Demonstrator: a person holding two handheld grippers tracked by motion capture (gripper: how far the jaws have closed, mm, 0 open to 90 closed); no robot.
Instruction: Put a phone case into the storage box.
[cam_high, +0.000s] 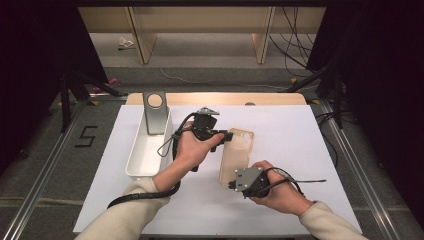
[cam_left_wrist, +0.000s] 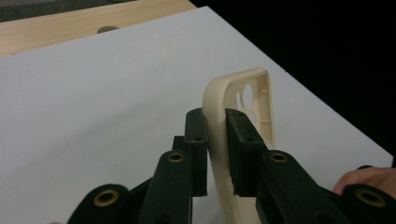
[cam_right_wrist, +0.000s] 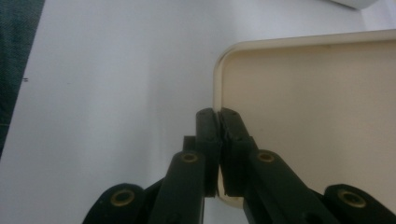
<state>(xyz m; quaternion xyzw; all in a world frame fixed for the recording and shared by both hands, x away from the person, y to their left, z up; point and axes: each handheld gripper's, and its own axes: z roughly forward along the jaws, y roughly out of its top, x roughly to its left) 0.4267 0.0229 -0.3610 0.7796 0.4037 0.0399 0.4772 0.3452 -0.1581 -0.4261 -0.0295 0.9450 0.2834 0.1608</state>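
While the person's sleeved forearms come in from the near edge of the white table (cam_high: 300, 130), the right tool (cam_high: 231, 185) sits nearest, its jaws closed thin on the near rim of the cream phone case (cam_high: 236, 154). That case lies near the middle of the table, its long axis running near to far, camera cutouts at its far end. Just beyond, the left tool (cam_high: 229, 135) clamps the case's far left side wall, pads (cam_left_wrist: 243, 140) pressed on either face of it. Farther left stands a white tray (cam_high: 137, 160), with a grey stand (cam_high: 155, 112) upright at its far end.
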